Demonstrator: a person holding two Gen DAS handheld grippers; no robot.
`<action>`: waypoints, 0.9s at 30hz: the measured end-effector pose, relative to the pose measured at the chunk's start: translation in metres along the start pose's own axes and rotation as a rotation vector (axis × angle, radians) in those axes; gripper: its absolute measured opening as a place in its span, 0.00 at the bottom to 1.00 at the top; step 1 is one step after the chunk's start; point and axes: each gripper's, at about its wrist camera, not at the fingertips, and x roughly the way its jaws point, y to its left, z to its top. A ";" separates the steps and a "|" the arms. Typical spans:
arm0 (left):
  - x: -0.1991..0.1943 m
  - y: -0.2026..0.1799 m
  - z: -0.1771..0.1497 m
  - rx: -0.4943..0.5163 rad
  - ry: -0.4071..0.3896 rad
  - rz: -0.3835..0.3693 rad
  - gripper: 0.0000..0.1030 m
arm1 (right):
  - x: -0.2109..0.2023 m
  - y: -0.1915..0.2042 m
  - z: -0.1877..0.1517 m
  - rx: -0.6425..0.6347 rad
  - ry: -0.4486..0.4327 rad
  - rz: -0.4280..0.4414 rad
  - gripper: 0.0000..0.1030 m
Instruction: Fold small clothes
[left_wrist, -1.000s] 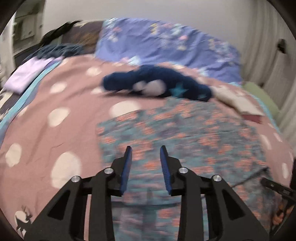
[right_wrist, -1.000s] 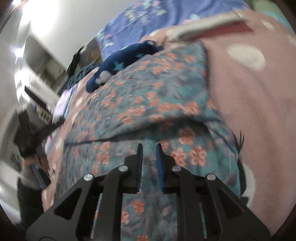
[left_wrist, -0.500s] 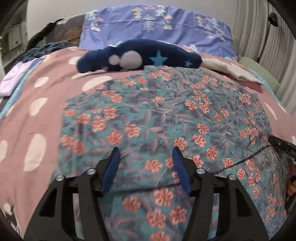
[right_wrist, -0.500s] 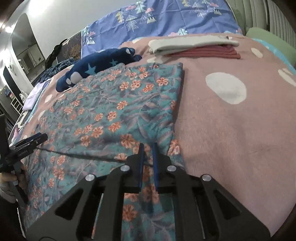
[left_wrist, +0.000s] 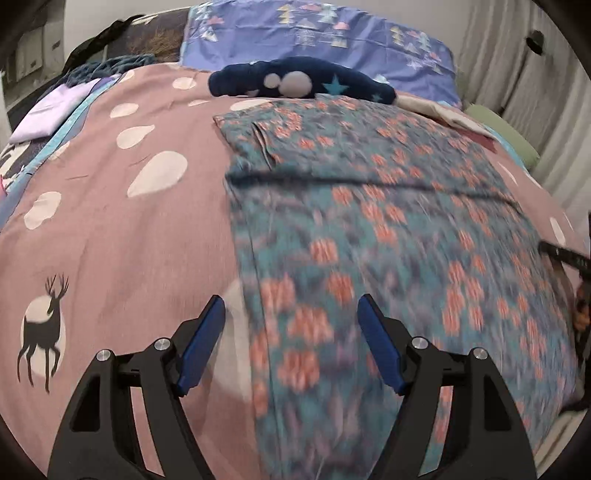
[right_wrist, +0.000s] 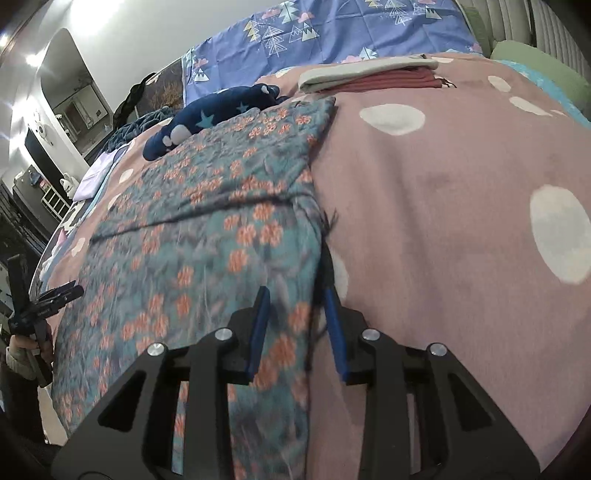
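A teal garment with orange flowers lies spread on the pink bed, folded once with a fold edge across its far part; it also shows in the right wrist view. My left gripper is open wide over the garment's near left edge, holding nothing. My right gripper is open over the garment's near right edge, with the cloth edge lying between the fingers but not pinched. The left gripper also appears at the left in the right wrist view.
A navy plush toy with stars lies beyond the garment. Folded beige and maroon clothes are stacked at the far right. A blue pillow is at the headboard, a lilac cloth at the far left, and curtains on the right.
Both grippers opened: the right let go of the garment edge, and the left widened. Both drew back toward the garment's near end; the cloth now lies flat with a fold.
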 end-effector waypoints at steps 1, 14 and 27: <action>-0.003 0.000 -0.004 0.002 0.001 -0.013 0.72 | -0.003 0.000 -0.003 0.002 0.001 0.005 0.30; -0.049 0.003 -0.069 -0.031 -0.003 -0.193 0.33 | -0.057 -0.019 -0.072 0.078 0.014 0.116 0.30; -0.062 -0.003 -0.104 -0.062 -0.018 -0.357 0.37 | -0.070 -0.019 -0.104 0.112 0.122 0.417 0.32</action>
